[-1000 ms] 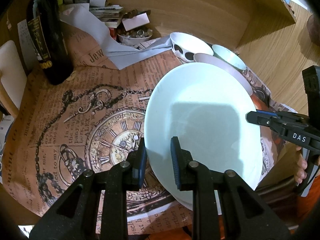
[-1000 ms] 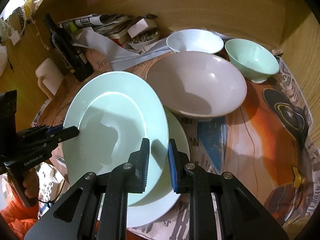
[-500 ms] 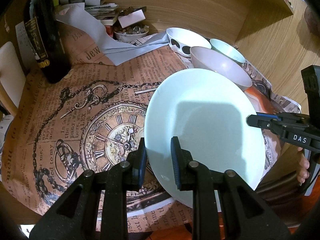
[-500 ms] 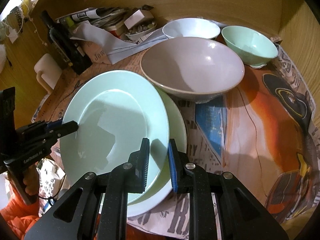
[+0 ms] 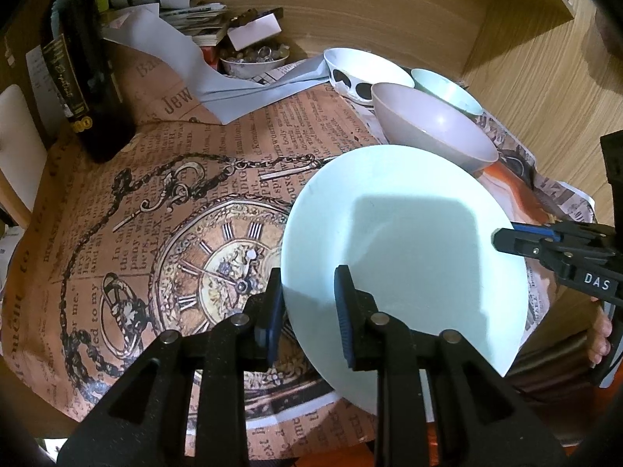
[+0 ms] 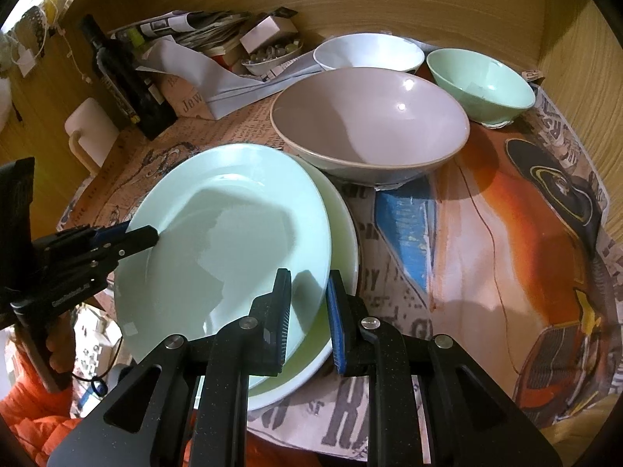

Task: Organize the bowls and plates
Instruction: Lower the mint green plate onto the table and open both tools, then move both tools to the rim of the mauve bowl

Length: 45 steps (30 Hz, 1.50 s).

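Note:
A pale mint plate (image 5: 401, 241) (image 6: 226, 241) is held tilted between both grippers. My left gripper (image 5: 307, 307) is shut on its left rim. My right gripper (image 6: 307, 319) is shut on its right rim and shows in the left wrist view (image 5: 502, 239). A cream plate (image 6: 342, 257) lies on the table under it. Behind stand a large grey-pink bowl (image 6: 370, 124) (image 5: 432, 128), a white bowl with black spots (image 6: 368, 54) (image 5: 362, 70) and a small mint bowl (image 6: 481, 83) (image 5: 446, 87).
A dark bottle (image 5: 89, 78) (image 6: 128, 81) stands at the back left. Papers and a small dish of trinkets (image 5: 253, 58) (image 6: 272, 52) crowd the back. A printed paper cover (image 5: 155, 202) lies over the table. Wooden walls (image 6: 389, 0) close the back and right.
Both grippers have lifted the mint plate a little higher and away from the bowls. The cream plate stays on the table.

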Available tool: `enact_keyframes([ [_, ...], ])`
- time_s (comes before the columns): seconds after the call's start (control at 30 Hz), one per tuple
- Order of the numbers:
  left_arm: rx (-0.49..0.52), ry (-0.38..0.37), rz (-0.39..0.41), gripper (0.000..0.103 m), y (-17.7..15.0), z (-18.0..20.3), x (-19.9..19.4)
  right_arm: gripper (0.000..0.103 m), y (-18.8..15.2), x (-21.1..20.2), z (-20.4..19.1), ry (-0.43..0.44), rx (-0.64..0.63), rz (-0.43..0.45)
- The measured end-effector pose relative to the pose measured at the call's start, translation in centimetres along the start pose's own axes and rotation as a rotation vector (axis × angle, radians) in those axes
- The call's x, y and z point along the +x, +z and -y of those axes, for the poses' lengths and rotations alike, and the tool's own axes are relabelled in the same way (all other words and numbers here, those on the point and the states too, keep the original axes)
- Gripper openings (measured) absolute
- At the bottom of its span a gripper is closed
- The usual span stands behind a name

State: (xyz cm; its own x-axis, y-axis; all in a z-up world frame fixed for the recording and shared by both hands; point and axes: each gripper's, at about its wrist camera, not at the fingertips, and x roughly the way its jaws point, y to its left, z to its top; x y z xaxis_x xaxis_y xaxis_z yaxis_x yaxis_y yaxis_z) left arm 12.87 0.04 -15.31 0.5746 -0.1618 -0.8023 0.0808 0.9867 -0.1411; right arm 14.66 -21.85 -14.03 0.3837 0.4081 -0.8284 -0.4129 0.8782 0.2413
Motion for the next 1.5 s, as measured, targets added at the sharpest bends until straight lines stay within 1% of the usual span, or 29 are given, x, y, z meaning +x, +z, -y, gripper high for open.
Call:
enact_keyframes([
  [0.2, 0.030, 0.026, 0.011, 0.025, 0.0, 0.3, 0.0, 0.017, -0.1, -0.1, 0.2, 0.005, 0.006, 0.001],
  [0.3, 0.029, 0.021, 0.010, 0.025, 0.0, 0.2, 0.0, 0.017, -0.3, -0.1, 0.1, 0.001, 0.007, 0.006],
  [0.5, 0.047, 0.031, 0.024, 0.026, -0.1, 0.4, 0.1, 0.017, -0.3, -0.2, -0.4, -0.041, -0.027, 0.012],
  [0.57, 0.056, 0.036, 0.027, 0.026, -0.1, 0.4, 0.1, 0.017, -0.3, -0.6, -0.4, -0.074, -0.041, 0.036],
  [0.6, 0.057, 0.037, 0.029, 0.026, 0.0, 0.5, 0.1, 0.017, -0.3, -1.0, -0.6, -0.110, -0.051, 0.036],
  [0.63, 0.059, 0.038, 0.028, 0.026, 0.0, 0.5, 0.1, 0.017, -0.2, -1.4, -0.7, -0.129, -0.066, 0.054],
  [0.77, 0.063, 0.041, 0.042, 0.029, 0.5, 0.6, -0.3, 0.017, 0.2, -2.3, -0.5, -0.140, -0.071, 0.091],
  [0.8, 0.064, 0.042, 0.051, 0.030, 0.7, 0.5, -0.5, 0.017, 0.3, -2.4, -0.4, -0.145, -0.071, 0.097],
  [0.87, 0.063, 0.047, 0.071, 0.040, 0.9, 0.5, -1.1, 0.017, 0.6, -2.6, -0.2, -0.146, -0.067, 0.108],
  [0.9, 0.061, 0.052, 0.085, 0.047, 1.1, 0.5, -1.4, 0.017, 0.8, -2.6, -0.1, -0.145, -0.064, 0.112],
  [0.93, 0.060, 0.057, 0.099, 0.050, 1.2, 0.4, -1.7, 0.018, 0.9, -2.7, 0.1, -0.145, -0.061, 0.116],
  [1.0, 0.065, 0.064, 0.117, 0.050, 1.7, 0.5, -2.2, 0.019, 1.3, -2.8, 0.4, -0.148, -0.055, 0.129],
  [1.07, 0.072, 0.065, 0.131, 0.052, 2.3, 0.6, -2.7, 0.025, 1.8, -2.9, 0.7, -0.150, -0.043, 0.147],
  [1.13, 0.080, 0.066, 0.147, 0.059, 3.0, 0.8, -3.3, 0.031, 2.3, -3.1, 1.1, -0.150, -0.031, 0.168],
  [1.2, 0.088, 0.073, 0.169, 0.064, 3.8, 1.1, -3.8, 0.037, 2.8, -3.3, 1.5, -0.158, -0.019, 0.192],
  [1.27, 0.099, 0.085, 0.191, 0.070, 4.7, 1.4, -4.1, 0.048, 3.3, -3.6, 1.9, -0.165, -0.007, 0.217],
  [1.33, 0.101, 0.090, 0.203, 0.080, 5.5, 1.6, -4.1, 0.052, 3.8, -3.8, 2.5, -0.174, 0.007, 0.242],
  [1.4, 0.097, 0.083, 0.209, 0.086, 6.3, 1.7, -4.0, 0.057, 4.4, -3.9, 3.1, -0.189, 0.015, 0.262],
  [1.47, 0.093, 0.079, 0.209, 0.088, 7.4, 1.9, -3.5, 0.068, 4.9, -3.9, 3.7, -0.194, 0.029, 0.279],
  [1.5, 0.092, 0.079, 0.207, 0.089, 7.8, 2.0, -3.2, 0.070, 5.2, -3.8, 4.1, -0.196, 0.039, 0.286],
])
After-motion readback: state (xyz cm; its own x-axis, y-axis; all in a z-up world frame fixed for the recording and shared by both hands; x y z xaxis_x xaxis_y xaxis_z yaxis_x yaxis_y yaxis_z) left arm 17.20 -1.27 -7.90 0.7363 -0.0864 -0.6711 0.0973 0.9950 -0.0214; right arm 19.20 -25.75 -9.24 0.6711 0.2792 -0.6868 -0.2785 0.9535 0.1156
